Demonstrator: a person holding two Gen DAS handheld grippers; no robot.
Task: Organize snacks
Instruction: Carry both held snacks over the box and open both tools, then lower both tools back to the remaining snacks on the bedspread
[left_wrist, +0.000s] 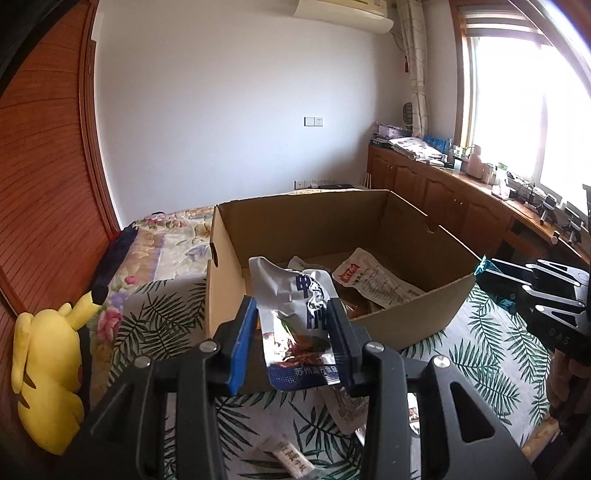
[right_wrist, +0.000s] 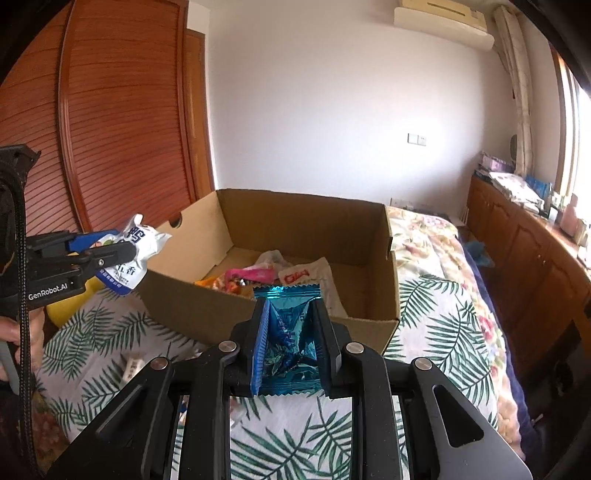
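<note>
An open cardboard box (left_wrist: 406, 314) (right_wrist: 207, 306) stands on the leaf-print bedspread, with several snack packets inside, among them a white packet with a red label (left_wrist: 373, 280) (right_wrist: 314, 277). My left gripper (left_wrist: 291, 306) (right_wrist: 125, 251) is shut on a silver and blue snack pouch (left_wrist: 295, 317) (right_wrist: 135, 258), held just before the box's near wall. My right gripper (right_wrist: 290, 306) (left_wrist: 484, 269) is shut on a shiny blue foil packet (right_wrist: 288, 332), also in front of the box rim.
More packets (left_wrist: 343, 410) lie on the bedspread (right_wrist: 443, 332) below the left gripper. A yellow plush toy (left_wrist: 48, 369) sits at the left by the wooden wardrobe (right_wrist: 122, 110). A wooden cabinet (left_wrist: 443, 199) with clutter runs under the window.
</note>
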